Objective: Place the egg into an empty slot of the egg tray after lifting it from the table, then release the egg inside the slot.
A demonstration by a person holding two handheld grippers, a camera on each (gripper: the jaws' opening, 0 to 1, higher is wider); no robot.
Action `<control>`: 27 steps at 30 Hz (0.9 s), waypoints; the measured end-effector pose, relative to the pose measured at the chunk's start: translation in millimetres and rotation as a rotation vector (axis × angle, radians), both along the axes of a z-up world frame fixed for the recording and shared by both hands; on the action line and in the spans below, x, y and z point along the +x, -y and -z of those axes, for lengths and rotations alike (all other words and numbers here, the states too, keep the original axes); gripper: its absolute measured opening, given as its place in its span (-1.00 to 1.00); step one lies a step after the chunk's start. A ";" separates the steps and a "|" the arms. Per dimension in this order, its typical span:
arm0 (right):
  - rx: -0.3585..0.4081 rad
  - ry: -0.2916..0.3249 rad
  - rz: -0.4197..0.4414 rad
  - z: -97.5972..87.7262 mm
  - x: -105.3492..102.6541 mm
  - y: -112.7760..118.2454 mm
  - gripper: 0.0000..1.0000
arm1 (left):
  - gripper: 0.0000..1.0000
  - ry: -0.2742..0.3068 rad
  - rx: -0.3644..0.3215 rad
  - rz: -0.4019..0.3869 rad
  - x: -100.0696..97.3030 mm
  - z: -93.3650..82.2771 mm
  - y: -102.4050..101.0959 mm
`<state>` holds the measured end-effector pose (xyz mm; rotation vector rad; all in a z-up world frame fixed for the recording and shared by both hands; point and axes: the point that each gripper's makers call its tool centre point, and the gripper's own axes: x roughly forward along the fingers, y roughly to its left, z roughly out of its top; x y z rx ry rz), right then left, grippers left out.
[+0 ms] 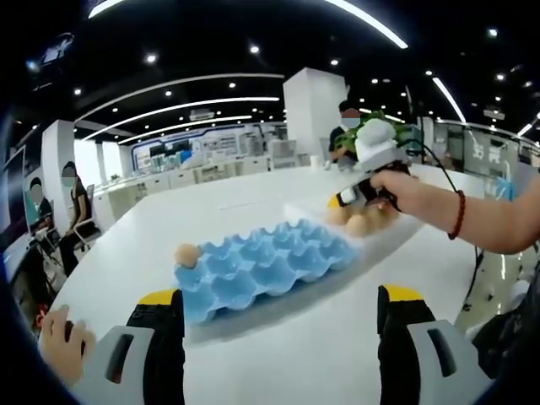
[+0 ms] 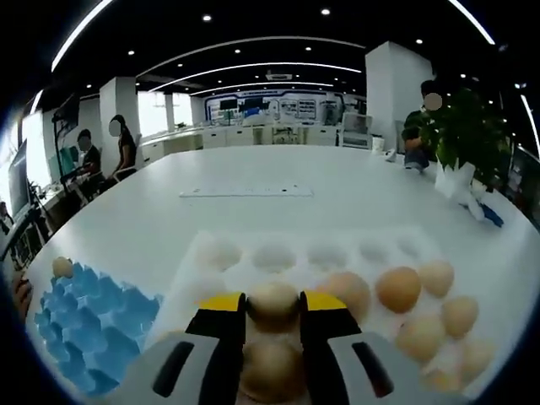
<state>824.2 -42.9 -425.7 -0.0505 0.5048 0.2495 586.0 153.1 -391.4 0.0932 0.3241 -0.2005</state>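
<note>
Open-plan hall, dark ceiling [image 2: 253, 21] with curved light strips [image 1: 181, 105] and spot lamps. White pillar [image 1: 314, 105] behind large white table [image 2: 337, 186]. Desks [image 2: 253, 135] along far glass wall. Seated people [image 2: 122, 148] at left. Potted plant [image 2: 464, 126] at right.

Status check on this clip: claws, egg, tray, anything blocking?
Right claw closing around an egg at the white foam holder. Left claw open, empty, facing the blue egg tray. One egg already in the tray corner. Nothing blocking.
</note>
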 end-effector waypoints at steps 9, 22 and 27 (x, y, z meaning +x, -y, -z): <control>0.014 -0.003 -0.038 -0.9 -0.5 0.4 -0.49 | 0.92 0.006 -0.001 -0.006 -0.9 -2.5 1.2; 0.016 0.048 -0.062 -10.0 3.0 -0.8 -0.49 | 0.92 0.009 0.005 -0.009 -1.5 -4.4 0.8; 0.030 0.092 -0.072 -19.0 7.0 -3.3 -0.49 | 0.92 0.008 0.005 -0.008 -2.8 -3.8 1.5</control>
